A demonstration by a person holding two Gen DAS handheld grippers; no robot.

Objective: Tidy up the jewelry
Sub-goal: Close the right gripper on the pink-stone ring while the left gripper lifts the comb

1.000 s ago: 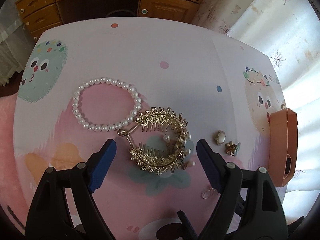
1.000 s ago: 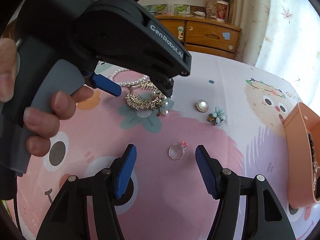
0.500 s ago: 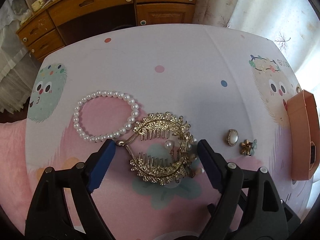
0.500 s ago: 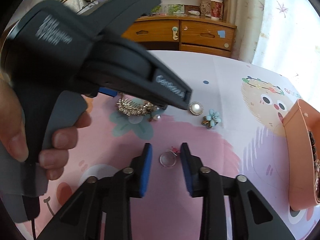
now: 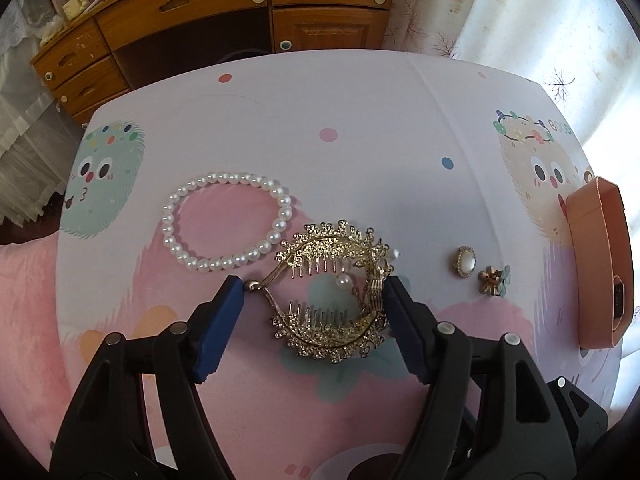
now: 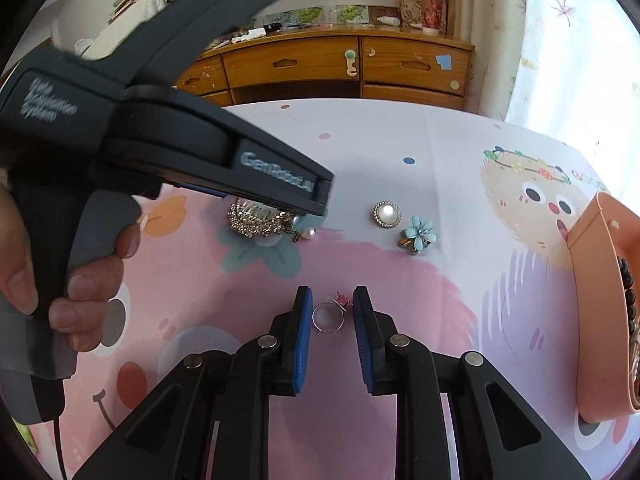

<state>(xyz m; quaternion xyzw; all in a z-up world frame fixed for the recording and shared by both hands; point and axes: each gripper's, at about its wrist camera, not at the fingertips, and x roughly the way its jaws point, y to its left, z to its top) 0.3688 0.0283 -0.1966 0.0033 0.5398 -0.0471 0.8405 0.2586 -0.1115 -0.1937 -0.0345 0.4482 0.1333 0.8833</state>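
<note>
Working across the cartoon-printed surface (image 5: 360, 120), we keep the peach jewelry box (image 6: 596, 300) at its right edge as the likely destination. Our left claw (image 5: 314, 304) straddles the gold hair comb (image 5: 332, 292), jaws closing on it, pads at its ends but seemingly not yet gripping. Beside it lies the pearl bracelet (image 5: 224, 224). Our right claw (image 6: 332, 312), now narrow, flanks the small ring (image 6: 328, 316); thin gaps suggest no pinch yet, probably because the ring lies flat.

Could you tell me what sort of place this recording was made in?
Most likely a lived-in bedroom or home room: a wooden dresser cluttered on top, sheer floral curtains, and a cartoon-print cloth with jewelry laid out.
</note>
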